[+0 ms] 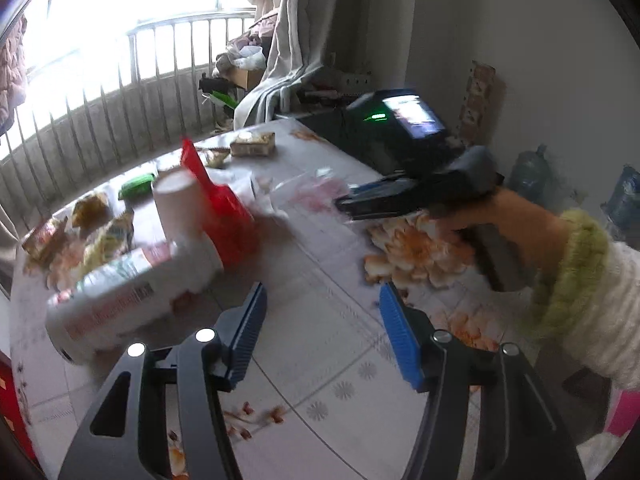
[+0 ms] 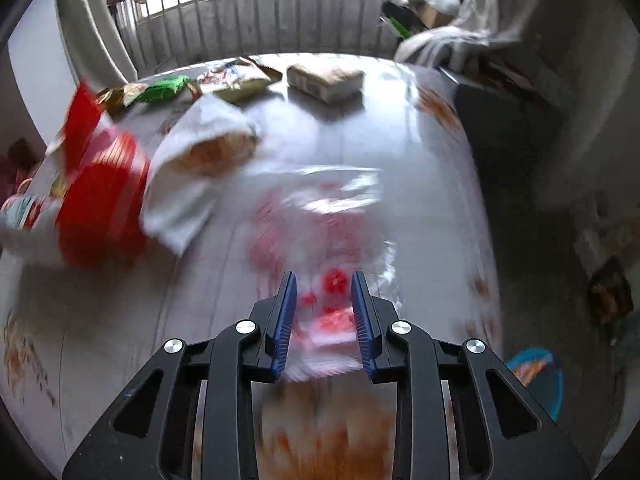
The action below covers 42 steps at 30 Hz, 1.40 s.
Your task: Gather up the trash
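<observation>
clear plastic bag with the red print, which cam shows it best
Right wrist view: the clear plastic bag fills the middle, its near end between the right gripper jaws, though motion-blurred. The left wrist view shows it only small and far off, beside the right gripper.

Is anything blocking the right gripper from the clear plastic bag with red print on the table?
Nothing visible does. The right gripper already has its fingers on either side of the plastic bag's near edge, jaws apart. The red dustpan and the paper cup lie off to the left.
</observation>
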Tool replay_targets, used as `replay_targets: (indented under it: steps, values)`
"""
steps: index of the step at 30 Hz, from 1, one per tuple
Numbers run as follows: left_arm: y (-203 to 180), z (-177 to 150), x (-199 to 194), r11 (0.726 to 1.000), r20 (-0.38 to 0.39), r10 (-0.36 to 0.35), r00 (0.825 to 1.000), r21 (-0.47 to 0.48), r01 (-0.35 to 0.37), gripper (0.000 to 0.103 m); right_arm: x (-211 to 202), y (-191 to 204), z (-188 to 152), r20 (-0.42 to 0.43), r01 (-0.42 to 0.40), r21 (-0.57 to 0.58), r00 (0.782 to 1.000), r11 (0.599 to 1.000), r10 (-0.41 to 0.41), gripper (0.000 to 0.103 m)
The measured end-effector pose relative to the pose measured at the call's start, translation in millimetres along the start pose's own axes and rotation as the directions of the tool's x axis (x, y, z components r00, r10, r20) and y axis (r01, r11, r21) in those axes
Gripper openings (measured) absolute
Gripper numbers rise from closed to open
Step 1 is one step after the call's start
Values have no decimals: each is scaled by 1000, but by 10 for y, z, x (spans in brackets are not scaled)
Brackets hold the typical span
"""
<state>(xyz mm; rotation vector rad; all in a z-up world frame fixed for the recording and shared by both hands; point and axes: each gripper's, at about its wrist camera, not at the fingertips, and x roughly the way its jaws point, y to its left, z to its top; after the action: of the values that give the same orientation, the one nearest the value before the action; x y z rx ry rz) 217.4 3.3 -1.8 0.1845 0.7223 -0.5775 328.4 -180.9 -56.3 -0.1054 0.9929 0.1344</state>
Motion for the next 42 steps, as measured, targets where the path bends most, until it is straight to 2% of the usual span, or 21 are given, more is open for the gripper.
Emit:
replay_targets:
  steps: [4, 6, 8, 11, 14, 15, 16, 18, 20, 22, 25, 26, 27, 29, 33, 35, 39, 42]
  values:
    - [11, -66, 65, 1000, 7, 11, 1000, 9, -11, 57, -259, 26, -383, -51, 9, -8, 999, 1000, -9, 26]
    - [16, -115, 82, 1000, 6, 7, 1000, 4, -7, 60, -366, 42, -447, -87, -10, -14, 996, 1000, 9, 28]
    - [37, -152, 85, 1000, 7, 5, 1000, 0, -5, 63, -468, 34, -407, -86, -53, 11, 995, 999, 54, 33]
    - [56, -206, 74, 1000, 13, 5, 1000, -3, -5, 68, -665, 34, -167, -7, -149, 59, 989, 987, 150, 46]
    - [75, -268, 42, 1000, 17, 14, 1000, -17, -14, 73, -726, 86, 168, 68, -264, 107, 964, 958, 258, 58]
    - [98, -290, 41, 999, 18, 15, 1000, -30, -15, 74, -669, 103, 313, 88, -317, 147, 948, 937, 307, 60]
    - [127, -315, 43, 999, 17, 15, 1000, -47, -14, 74, -605, 108, 393, 93, -349, 176, 937, 920, 337, 60]
    - [177, -350, 52, 997, 10, 13, 1000, -76, -12, 76, -311, 116, 609, 80, -426, 283, 903, 859, 422, 60]
    - [206, -390, 58, 995, 5, 12, 1000, -97, -11, 77, -44, 143, 729, 49, -453, 367, 882, 812, 470, 60]
    - [236, -431, 63, 994, -3, 11, 1000, -113, -11, 77, 255, 180, 827, 4, -451, 439, 866, 777, 501, 58]
    - [264, -480, 58, 992, -5, 12, 1000, -125, -13, 78, 537, 248, 906, -43, -430, 485, 858, 761, 512, 41]
    - [261, -480, 62, 992, -5, 11, 1000, -126, -11, 79, 577, 235, 884, -51, -427, 493, 856, 758, 515, 30]
    - [258, -492, 65, 992, -5, 8, 1000, -129, -8, 79, 629, 238, 881, -57, -426, 503, 852, 752, 521, 14]
    - [245, -516, 70, 992, -6, 5, 1000, -126, -5, 79, 690, 203, 841, -46, -438, 534, 839, 723, 543, 2]
    - [229, -580, 73, 993, -20, 5, 1000, -120, -7, 79, 464, 72, 737, 37, -473, 544, 838, 693, 544, 0]
    - [237, -609, 71, 992, -28, 4, 1000, -126, -7, 79, 292, 26, 660, 77, -503, 534, 829, 680, 554, 0]
    - [280, -667, 51, 988, -47, 6, 999, -156, -13, 79, -95, -26, 462, 150, -578, 513, 788, 635, 597, 0]
    - [338, -701, 0, 981, -53, 13, 998, -192, -23, 79, -336, 28, 203, 177, -635, 505, 739, 585, 650, 0]
